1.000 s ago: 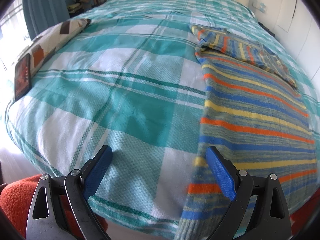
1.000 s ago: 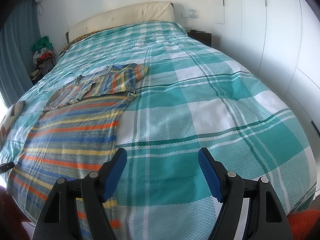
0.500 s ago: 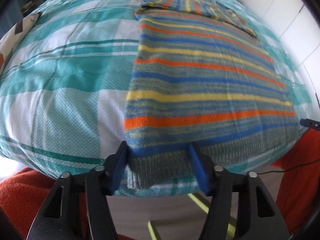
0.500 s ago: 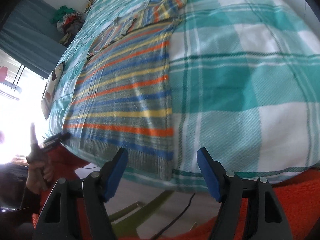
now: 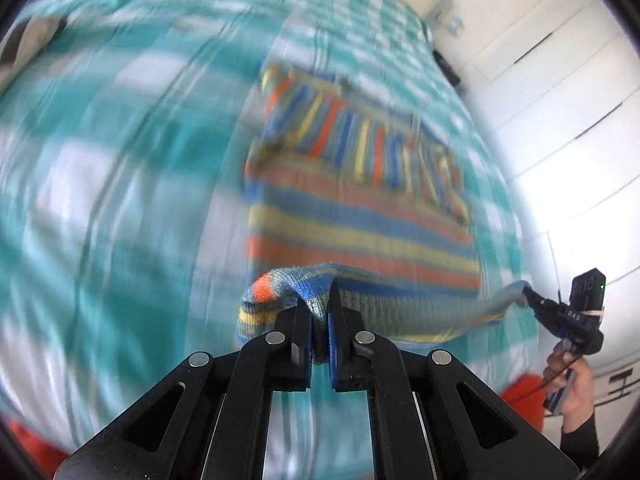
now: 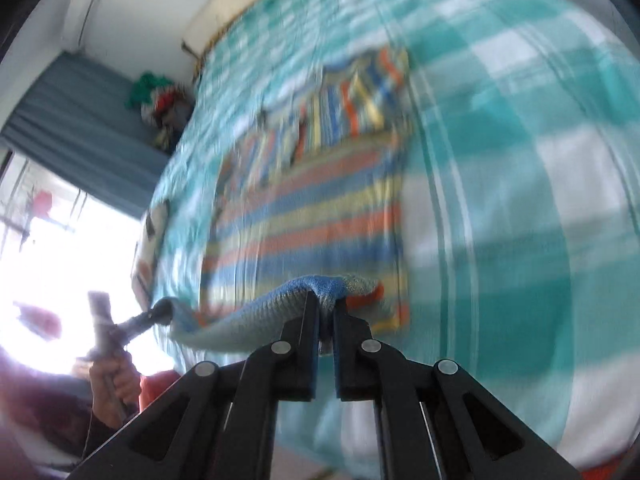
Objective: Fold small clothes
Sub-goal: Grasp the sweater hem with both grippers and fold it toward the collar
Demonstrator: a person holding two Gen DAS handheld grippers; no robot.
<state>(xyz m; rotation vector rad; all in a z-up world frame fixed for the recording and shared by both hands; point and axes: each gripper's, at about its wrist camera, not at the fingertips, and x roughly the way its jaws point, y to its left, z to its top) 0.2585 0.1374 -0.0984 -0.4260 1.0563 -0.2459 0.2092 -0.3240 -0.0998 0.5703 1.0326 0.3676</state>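
The striped sweater (image 5: 360,216) lies on the bed (image 5: 120,184), body flat on the teal-and-white checked cover, sleeves folded across its far end. Its near hem is lifted off the cover and stretched between the two grippers. The left gripper (image 5: 320,312) has just closed its jaws, and they now clamp a bunched fold of the hem at the sweater's left corner, knit squeezed tight between the blue pads. The right gripper (image 6: 326,312) has likewise just closed and pinches the hem at the right corner, with an orange stripe bulging out beside the jaws. In the left wrist view the right gripper shows at the far right, gripping the other corner, with the person's hand (image 5: 568,380) around its handle. In the right wrist view the left gripper shows at lower left, blurred against a bright window (image 6: 48,264), with a hand (image 6: 114,376) around its handle. The hem sags slightly between the two grips. Both views are smeared by motion. A grey-blue curtain (image 6: 76,112) hangs beside the window, and a heap of coloured clothes (image 6: 160,100) sits by the bed's far corner.
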